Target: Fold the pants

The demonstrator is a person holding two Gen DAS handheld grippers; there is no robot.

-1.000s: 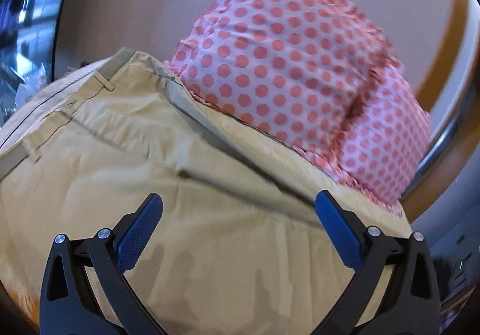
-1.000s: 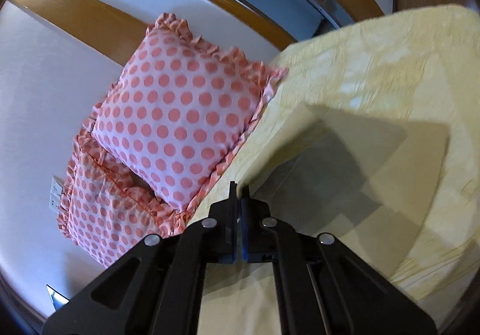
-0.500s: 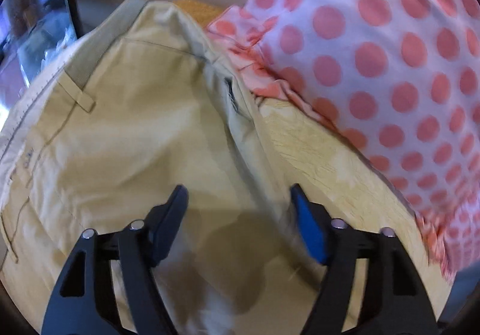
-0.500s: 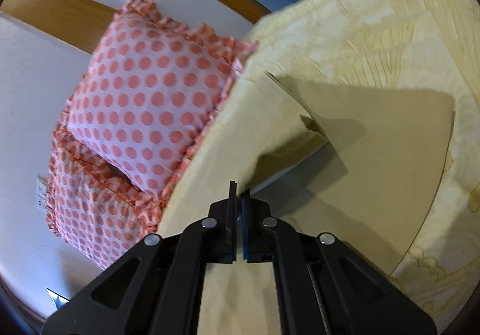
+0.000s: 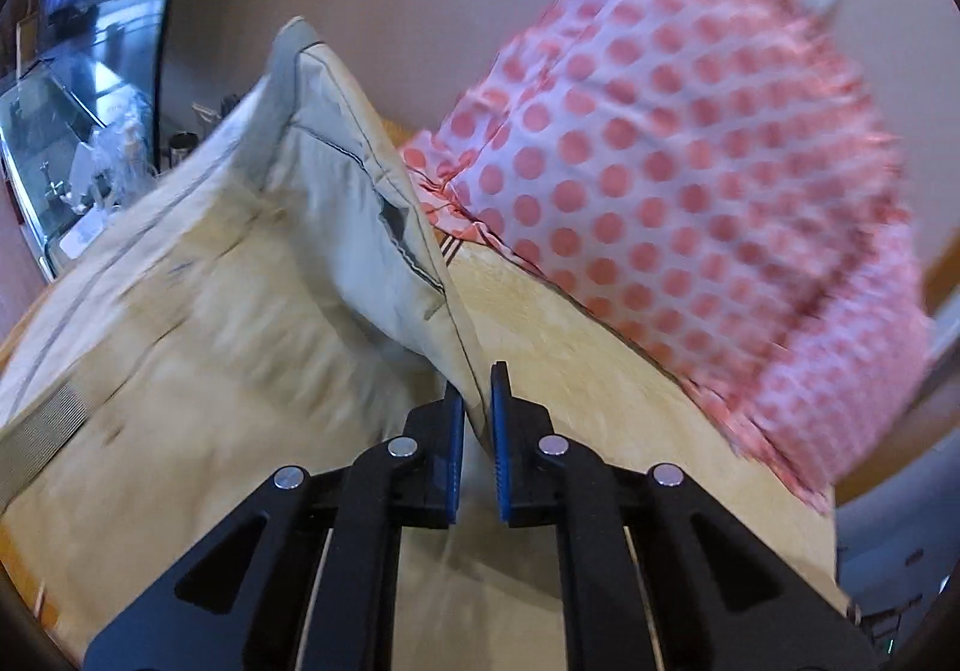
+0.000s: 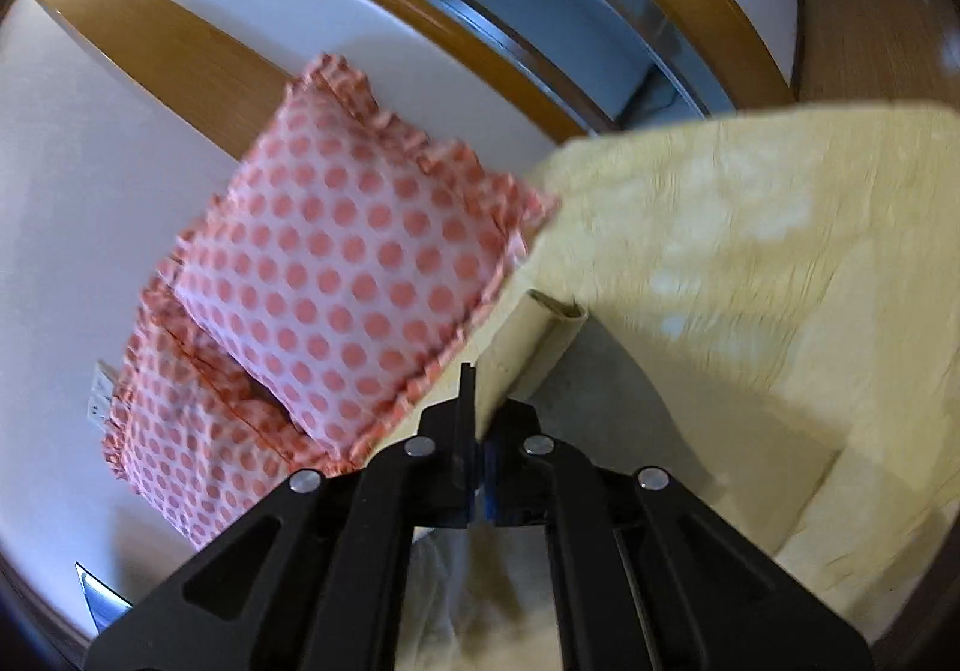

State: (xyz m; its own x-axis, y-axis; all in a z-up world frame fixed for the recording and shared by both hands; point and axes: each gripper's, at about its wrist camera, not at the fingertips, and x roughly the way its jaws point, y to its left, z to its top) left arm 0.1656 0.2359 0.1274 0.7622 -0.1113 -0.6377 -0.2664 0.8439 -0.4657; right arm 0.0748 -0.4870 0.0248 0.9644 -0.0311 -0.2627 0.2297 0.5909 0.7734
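Bedspread (image 5: 600, 347), both tongs pinching pants (image 5: 240, 347)

The bed (image 6: 780, 227) has a pale yellow cover. On it lie the beige pants (image 5: 198, 347) and, at the wall side, two pillows with pink dots (image 6: 354, 275), one partly over the other.

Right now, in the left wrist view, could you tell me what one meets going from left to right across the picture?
Glass cabinet → khaki pants, lifted in a ridge → left gripper, jaws shut on the pants' edge → yellow bedspread → polka-dot pillows.
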